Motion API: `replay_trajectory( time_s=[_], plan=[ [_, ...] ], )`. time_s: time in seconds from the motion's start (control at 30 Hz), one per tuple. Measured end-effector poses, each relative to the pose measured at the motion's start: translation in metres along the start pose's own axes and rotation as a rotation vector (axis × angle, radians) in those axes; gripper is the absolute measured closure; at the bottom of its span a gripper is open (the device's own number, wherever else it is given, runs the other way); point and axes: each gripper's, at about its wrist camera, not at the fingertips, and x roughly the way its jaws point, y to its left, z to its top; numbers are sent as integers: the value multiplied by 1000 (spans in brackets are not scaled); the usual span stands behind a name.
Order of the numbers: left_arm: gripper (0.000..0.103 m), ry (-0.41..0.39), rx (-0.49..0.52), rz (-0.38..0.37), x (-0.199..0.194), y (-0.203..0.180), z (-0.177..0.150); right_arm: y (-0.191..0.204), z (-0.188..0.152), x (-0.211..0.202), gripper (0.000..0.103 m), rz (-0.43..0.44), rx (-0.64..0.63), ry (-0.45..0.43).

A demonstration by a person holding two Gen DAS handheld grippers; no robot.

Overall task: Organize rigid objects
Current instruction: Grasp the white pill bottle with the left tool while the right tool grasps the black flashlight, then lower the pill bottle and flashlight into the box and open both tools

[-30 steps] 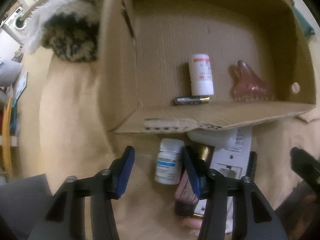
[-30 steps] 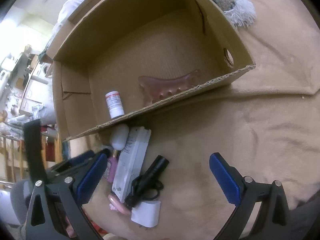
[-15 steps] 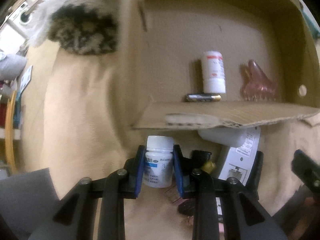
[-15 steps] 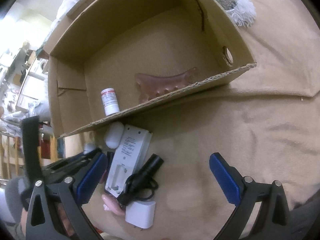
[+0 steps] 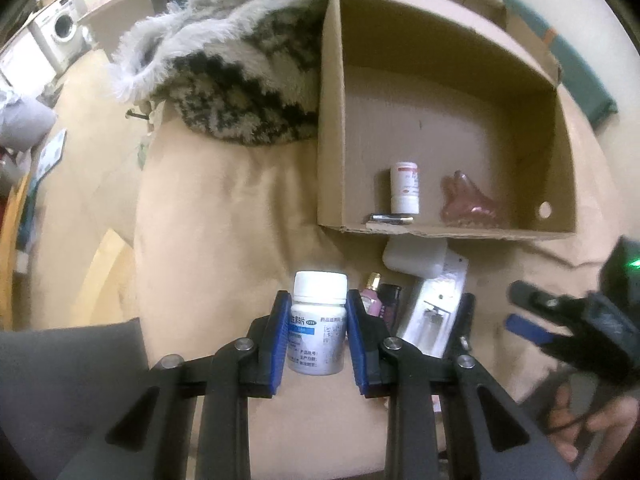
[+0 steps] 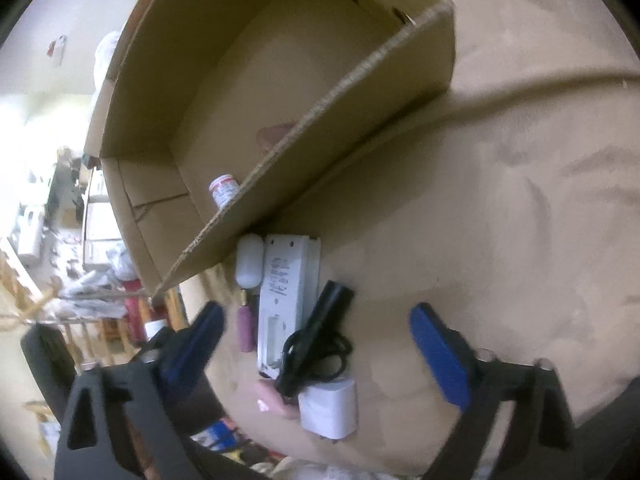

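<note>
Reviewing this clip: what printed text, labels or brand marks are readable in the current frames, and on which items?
"OTC": small oval mark on the label of the white pill bottle clamped in the left gripper.
Other characters on that label: too blurred to read.
Red-capped bottle in the cardboard box: red print, illegible.
White flat device outside the box: grey print lines, too small.
Nothing else carries readable text.

A home: washing machine [image 5: 64,30], shaggy rug [image 5: 236,80], beige blanket [image 5: 224,208].

White pill bottle [image 5: 319,324] upright, clamped between blue fingers [image 5: 280,338].
</note>
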Motion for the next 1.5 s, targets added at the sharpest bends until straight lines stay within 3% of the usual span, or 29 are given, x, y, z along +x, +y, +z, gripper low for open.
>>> replay_trajectory(
  time_s=[0.17,0.33,0.47,0.57,0.7,0.83,1.17,1.5],
  plan=[
    [78,-20,-38,-15,3,-6,1,-3,-8,22,49,9,35,78],
    [78,-18,-70,-29,17,-7,5,0,-18,42,49,-14,33,111],
    [78,-25,-88,-15,20,-4,8,5,-22,48,49,-43,42,71],
    [78,-25,-99,-18,19,-1,8,11,-27,47,72,-46,17,42],
    [78,-33,-94,-7,18,1,6,24,-31,41,80,-84,-43,-10],
    [78,-54,-78,15,16,0,5,37,-34,18,81,-95,-115,-89],
    [78,-122,-81,49,-4,2,0,71,-44,-36,81,-47,-272,-175],
    [78,-191,-29,-1,-49,-20,20,117,-14,-90,81,-51,-422,-243]
  ],
)
